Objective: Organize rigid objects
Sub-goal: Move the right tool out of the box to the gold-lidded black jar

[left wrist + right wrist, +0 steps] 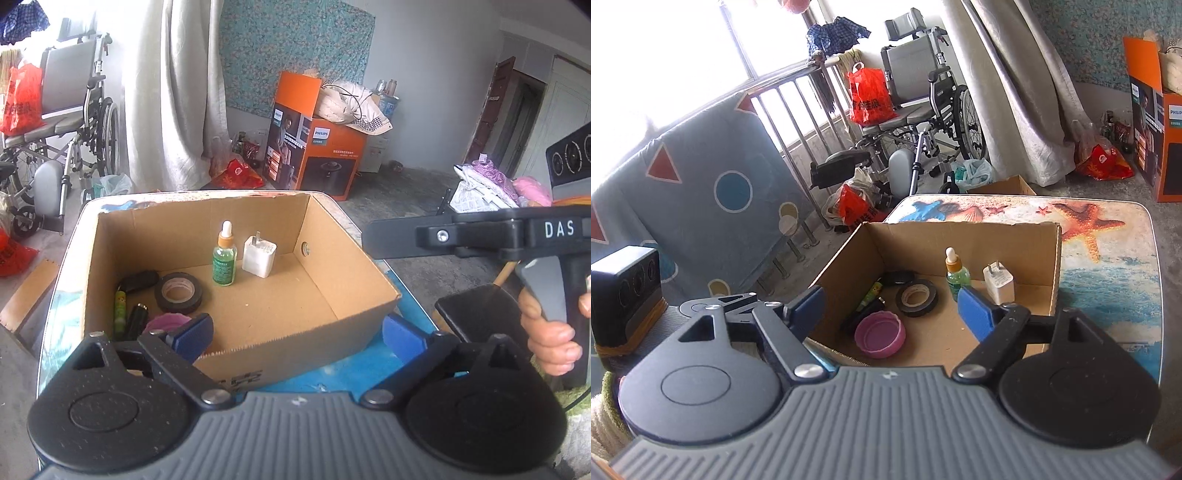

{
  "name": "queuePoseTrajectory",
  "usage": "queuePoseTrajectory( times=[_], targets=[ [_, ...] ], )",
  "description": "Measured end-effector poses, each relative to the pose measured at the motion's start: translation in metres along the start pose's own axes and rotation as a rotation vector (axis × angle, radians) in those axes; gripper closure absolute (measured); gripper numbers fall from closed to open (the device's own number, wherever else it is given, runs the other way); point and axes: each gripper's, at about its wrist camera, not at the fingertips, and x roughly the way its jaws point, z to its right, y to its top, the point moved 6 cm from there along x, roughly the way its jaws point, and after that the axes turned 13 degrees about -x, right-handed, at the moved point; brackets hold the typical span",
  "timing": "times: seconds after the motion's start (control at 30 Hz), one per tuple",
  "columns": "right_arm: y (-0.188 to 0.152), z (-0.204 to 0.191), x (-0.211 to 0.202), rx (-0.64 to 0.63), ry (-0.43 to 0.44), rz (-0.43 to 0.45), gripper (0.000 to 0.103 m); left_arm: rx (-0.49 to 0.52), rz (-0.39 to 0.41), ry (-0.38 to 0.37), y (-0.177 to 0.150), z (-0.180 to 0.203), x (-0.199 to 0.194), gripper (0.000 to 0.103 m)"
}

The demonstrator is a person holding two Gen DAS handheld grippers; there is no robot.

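Note:
An open cardboard box (343, 266) (1054, 254) stands on the sea-print table (1108, 266). Inside stand a green dropper bottle (224, 258) (956, 273) and a white charger plug (259, 256) (998, 282). A black tape roll (178, 292) (916, 297), a pink lid (166, 322) (880, 333), a green lighter (120, 312) (872, 293) and dark items lie at the box's left side. My left gripper (299, 332) is open and empty over the box's near wall. My right gripper (892, 306) is open and empty above the box; its body shows in the left wrist view (480, 236).
A wheelchair (923, 96) with a red bag, a curtain (173, 92) and an orange Philips carton (317, 147) stand on the floor beyond the table. A black speaker (624, 291) sits at the left. A smaller cardboard box (1008, 186) is behind the table.

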Motion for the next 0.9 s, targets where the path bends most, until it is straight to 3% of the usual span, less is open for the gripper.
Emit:
queuePoseTrajectory(
  times=[0.17, 0.37, 0.6, 0.9],
  targets=[
    [-0.052, -0.039, 0.015, 0.013, 0.021, -0.033, 0.020, -0.008, -0.005, 0.039, -0.045, -0.027, -0.018, 0.004],
    [-0.099, -0.060, 0.065, 0.079, 0.031, -0.115, 0.020, 0.025, -0.036, 0.095, -0.092, -0.045, -0.005, 0.004],
    [-0.106, -0.068, 0.117, 0.128, 0.080, -0.163, 0.023, 0.065, -0.027, 0.169, -0.110, -0.061, 0.025, 0.004],
    [-0.112, -0.065, 0.159, 0.139, 0.115, -0.219, 0.043, 0.093, -0.014, 0.157, -0.114, -0.069, 0.045, 0.004]
  ],
)
